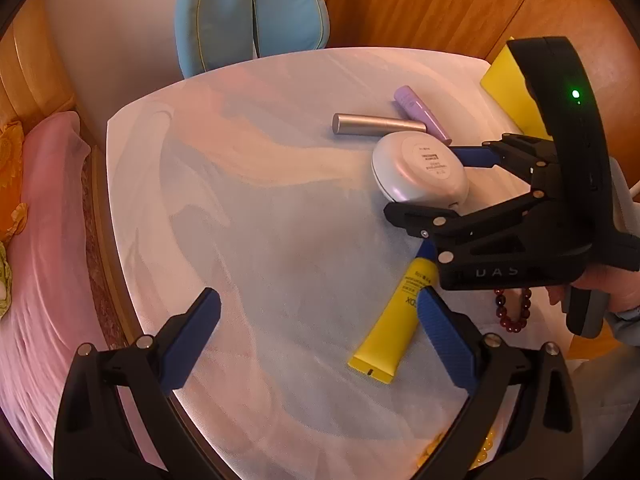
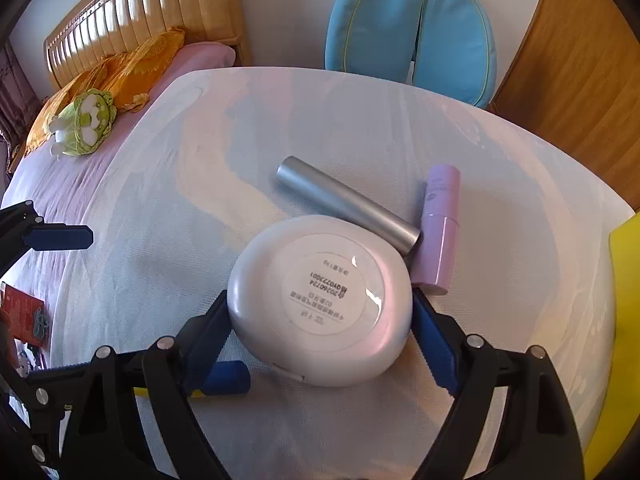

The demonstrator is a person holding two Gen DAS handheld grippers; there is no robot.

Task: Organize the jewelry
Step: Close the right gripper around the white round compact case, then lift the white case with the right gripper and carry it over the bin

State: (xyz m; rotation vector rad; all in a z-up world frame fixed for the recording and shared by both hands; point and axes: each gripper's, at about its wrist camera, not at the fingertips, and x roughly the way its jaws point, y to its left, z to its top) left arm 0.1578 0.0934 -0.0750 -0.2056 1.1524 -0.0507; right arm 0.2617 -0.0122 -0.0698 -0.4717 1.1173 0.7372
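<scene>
Your right gripper (image 2: 320, 332) is clamped across the white round case (image 2: 320, 300), one blue pad on each side of its widest part. The case lies label-up on the table, touching the silver tube (image 2: 348, 204) behind it, with the lilac tube (image 2: 438, 232) just beside. Looks like a hard, glossy plastic shell, light, probably a compact or small box. Smooth curved sides, so it may slip out forward if you squeeze off-centre. Keep the pads on the midline, level. Whether it's lifted or resting, cannot tell.

Your left gripper (image 1: 320, 336) is spread wide with nothing between the pads, hovering over bare cloth. The yellow tube (image 1: 394, 320) lies just by its right finger.

The actual jewelry: a dark red bead bracelet (image 1: 516, 308) near the table edge, partly hidden under the right gripper body in the left view. Beads are hard, but the string is floppy, so it'll droop and swing. Judgement: pinch across the strand, not a single bead, since round beads roll out of the pads. There is something yellow and beaded at the bottom edge, too hidden to name.

The table (image 1: 240, 200) is covered in a white mesh-like cloth, soft and wrinkled in places; it could drag or bunch if you slide things. Lift, don't push.

In the room, a blue chair (image 2: 412, 24) stands at the far side, a bed with pink sheet (image 1: 44, 248) on the left, wooden panelling on the right, and a yellow box (image 1: 508, 88) at the table's right corner.
</scene>
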